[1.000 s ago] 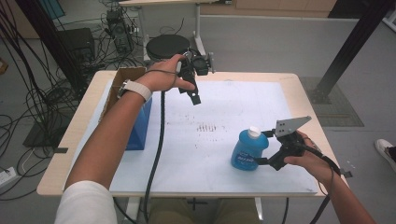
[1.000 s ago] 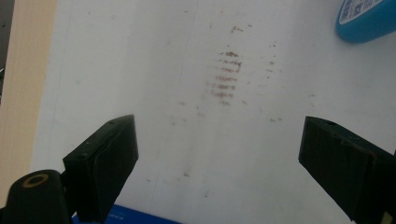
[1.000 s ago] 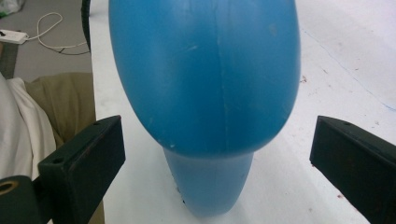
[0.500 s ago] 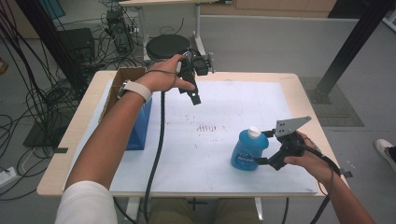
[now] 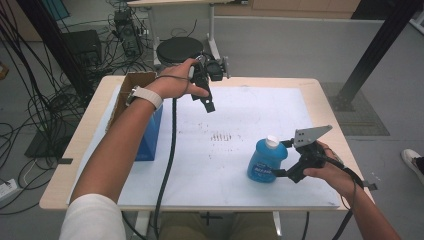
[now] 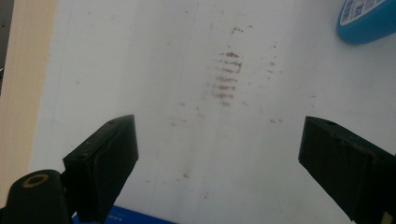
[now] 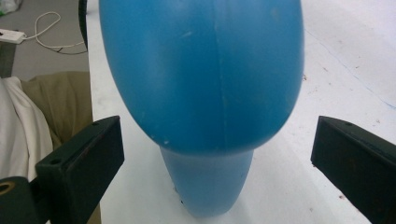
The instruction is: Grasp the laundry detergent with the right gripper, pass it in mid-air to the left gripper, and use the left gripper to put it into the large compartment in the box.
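Comparing this moment with the pictures from a second and half a second ago, nothing has shifted: the blue bottle stands upright where it stood, at about four o'clock on the white mat, and the right gripper still sits level beside it with its jaws spread wide and not yet closed, so the grasp looks about to begin rather than done. The left gripper stays raised near twelve o'clock, jaws apart and holding nothing. The right gripper view adds that the bottle lies squarely between the jaws with clear gaps on both sides. The left gripper view shows the reddish smudges on the mat.
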Motion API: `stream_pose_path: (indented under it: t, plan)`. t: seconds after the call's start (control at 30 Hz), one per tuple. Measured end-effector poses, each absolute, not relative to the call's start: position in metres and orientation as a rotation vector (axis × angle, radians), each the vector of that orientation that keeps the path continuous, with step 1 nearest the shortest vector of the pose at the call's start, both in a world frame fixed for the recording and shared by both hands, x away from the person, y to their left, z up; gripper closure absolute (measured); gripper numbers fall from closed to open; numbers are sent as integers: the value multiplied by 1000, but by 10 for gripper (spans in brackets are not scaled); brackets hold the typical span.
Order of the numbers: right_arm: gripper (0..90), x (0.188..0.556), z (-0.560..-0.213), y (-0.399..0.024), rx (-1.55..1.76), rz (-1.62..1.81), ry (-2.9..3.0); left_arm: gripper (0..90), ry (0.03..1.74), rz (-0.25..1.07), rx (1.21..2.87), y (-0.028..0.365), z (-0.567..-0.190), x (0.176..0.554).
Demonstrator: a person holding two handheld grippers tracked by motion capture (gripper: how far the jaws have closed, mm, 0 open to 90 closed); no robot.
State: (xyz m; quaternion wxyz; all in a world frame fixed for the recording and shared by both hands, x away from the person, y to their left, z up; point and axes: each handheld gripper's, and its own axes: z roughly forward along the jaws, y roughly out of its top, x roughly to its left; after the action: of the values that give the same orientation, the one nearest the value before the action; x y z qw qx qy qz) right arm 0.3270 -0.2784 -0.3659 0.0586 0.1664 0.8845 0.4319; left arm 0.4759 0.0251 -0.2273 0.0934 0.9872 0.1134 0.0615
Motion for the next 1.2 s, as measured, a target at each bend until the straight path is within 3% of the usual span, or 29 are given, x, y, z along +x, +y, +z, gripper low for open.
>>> stream_pose_path:
  t: [1.2]
  plan:
    - [54,328,-376,-270,489,1389,2615,128,348,176,2926,27,-231,476]
